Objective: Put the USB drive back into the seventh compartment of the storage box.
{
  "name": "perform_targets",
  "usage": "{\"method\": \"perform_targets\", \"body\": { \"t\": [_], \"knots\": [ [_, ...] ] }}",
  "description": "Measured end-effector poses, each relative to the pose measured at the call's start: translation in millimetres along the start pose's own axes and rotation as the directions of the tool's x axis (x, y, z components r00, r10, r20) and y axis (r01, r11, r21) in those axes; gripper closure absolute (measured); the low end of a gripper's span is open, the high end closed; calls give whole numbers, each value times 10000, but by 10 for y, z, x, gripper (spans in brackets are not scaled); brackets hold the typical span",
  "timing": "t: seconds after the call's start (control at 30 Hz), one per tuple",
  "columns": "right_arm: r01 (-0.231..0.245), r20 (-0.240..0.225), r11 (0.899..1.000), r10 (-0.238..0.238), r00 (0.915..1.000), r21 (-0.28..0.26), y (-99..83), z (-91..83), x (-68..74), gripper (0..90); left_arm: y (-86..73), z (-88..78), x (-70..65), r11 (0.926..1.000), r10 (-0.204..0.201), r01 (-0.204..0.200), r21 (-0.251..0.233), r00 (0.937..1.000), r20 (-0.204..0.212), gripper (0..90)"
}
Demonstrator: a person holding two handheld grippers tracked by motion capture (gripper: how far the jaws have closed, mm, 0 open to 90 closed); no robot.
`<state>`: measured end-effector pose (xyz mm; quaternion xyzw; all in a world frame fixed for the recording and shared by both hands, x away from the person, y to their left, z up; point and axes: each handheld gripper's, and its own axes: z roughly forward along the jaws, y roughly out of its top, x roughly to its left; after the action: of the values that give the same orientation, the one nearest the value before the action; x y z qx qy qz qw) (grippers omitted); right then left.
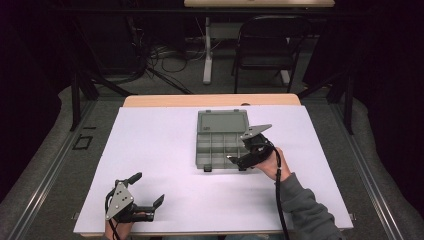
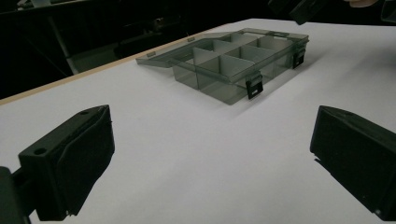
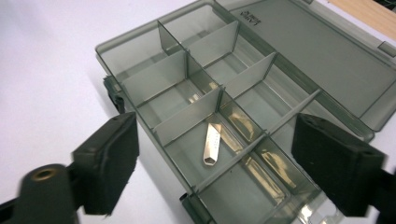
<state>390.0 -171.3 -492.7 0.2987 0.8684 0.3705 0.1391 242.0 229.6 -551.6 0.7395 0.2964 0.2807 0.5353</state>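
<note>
A grey see-through compartment box [image 1: 220, 145] lies in the middle of the white table with its lid [image 1: 222, 121] folded back flat. My right gripper [image 1: 235, 160] hovers over the box's near right corner, jaws open. In the right gripper view the box's dividers [image 3: 154, 79] run under the open gripper [image 3: 223, 163], and a small flat metal strip [image 3: 211, 144] lies loose in one compartment between the jaws' lines, untouched. My left gripper [image 1: 147, 190] rests near the table's front left, open and holding nothing. From the left gripper [image 2: 210, 158], the box [image 2: 233, 60] is far ahead.
The white sheet [image 1: 160, 150] covers the table, with a wooden edge [image 1: 210, 100] showing at the far side. Beyond it stand a black folding chair [image 1: 267, 45], a white table leg [image 1: 207, 50] and floor cables. Two black latches [image 2: 254, 86] hang on the box's near wall.
</note>
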Motion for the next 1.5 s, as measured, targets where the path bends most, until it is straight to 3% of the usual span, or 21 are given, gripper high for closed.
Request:
{"method": "perform_targets", "body": {
  "t": [0.07,0.33,0.63,1.5],
  "knots": [
    [-139,-52,9999,139,9999,-98,-26,-69,-6,69,1,4,-2,10000,21,-21,5,10000,2,0],
    [-309,-475,9976,279,9985,-627,-163,-300,33,0,1,4,-2,10000,51,-51,20,10000,-3,0],
    [-201,-664,9955,140,9977,-923,-304,-473,114,0,0,8,-1,10000,46,-46,55,10000,3,0],
    [-38,-393,9908,-15,9992,-1355,-818,-746,303,0,3,11,-3,10000,62,-62,48,10000,33,0]
  ]
}}
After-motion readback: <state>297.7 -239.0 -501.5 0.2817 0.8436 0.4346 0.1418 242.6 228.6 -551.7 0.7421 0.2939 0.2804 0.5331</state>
